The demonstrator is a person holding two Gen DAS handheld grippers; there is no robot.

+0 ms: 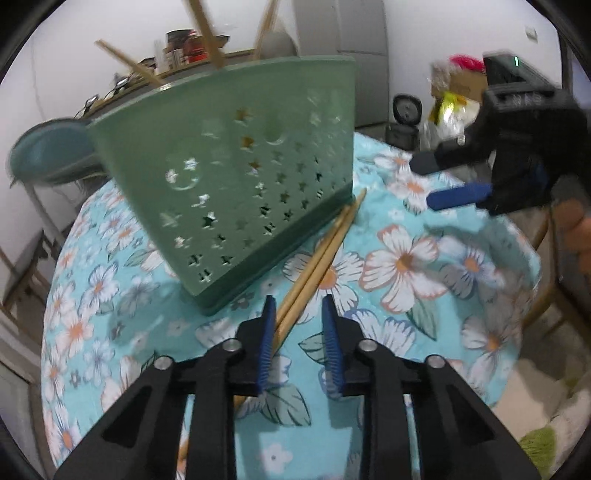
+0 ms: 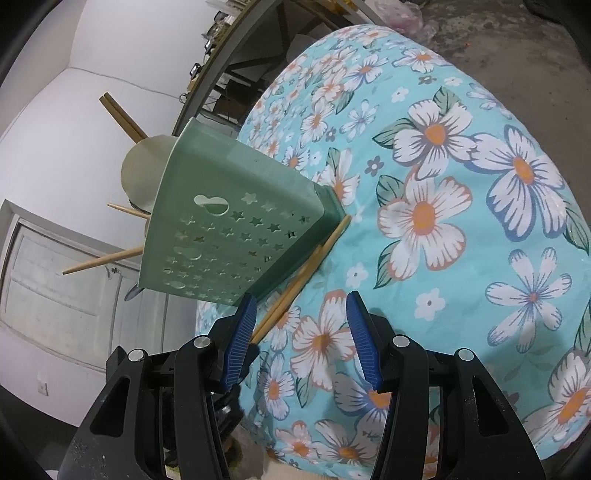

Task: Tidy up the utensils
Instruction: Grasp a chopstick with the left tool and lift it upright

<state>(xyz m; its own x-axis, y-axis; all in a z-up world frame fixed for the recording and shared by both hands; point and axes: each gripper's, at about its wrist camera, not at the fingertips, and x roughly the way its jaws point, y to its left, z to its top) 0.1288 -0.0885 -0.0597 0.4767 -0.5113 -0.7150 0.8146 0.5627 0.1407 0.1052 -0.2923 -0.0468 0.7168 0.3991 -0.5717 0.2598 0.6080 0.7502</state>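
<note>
Hovering low over the table, left gripper (image 1: 299, 314) spread wide, blue pads (image 1: 266, 343) apart, pinching nothing. Passing right beside the left pad and running under it: a pair of wooden chopsticks (image 1: 325, 251) lying flat on the floral tablecloth (image 1: 406, 266), far tips reaching the base corner of the green holder (image 1: 236, 173).

Right gripper (image 2: 303, 332) also spread, pads (image 2: 364, 339) well apart, gripping nothing. Same chopstick pair (image 2: 295, 288) just beside its left pad, angled up along the holder's (image 2: 229, 225) lower edge. From the left wrist view, right gripper (image 1: 461, 184) off to the right above the table edge, blurred.

Holder standing on the tablecloth, star-shaped cutouts across its side wall. Sticking out of its top at splayed angles: more chopsticks (image 1: 207, 33), (image 2: 122, 118). Round pale piece (image 2: 147, 173) showing behind the holder's top in the right wrist view; cannot tell what.

Blocking a straight reach along the loose pair: holder base, touching or nearly touching the far tips.

Farther out: teal round chair seat (image 1: 48, 151) left of the holder, cluttered shelf (image 1: 184, 48) on the back wall, small black appliance (image 1: 406, 114) and a heap of bags (image 1: 454, 96) beyond the table. White panelled door (image 2: 55, 280) on the left in the right wrist view.
</note>
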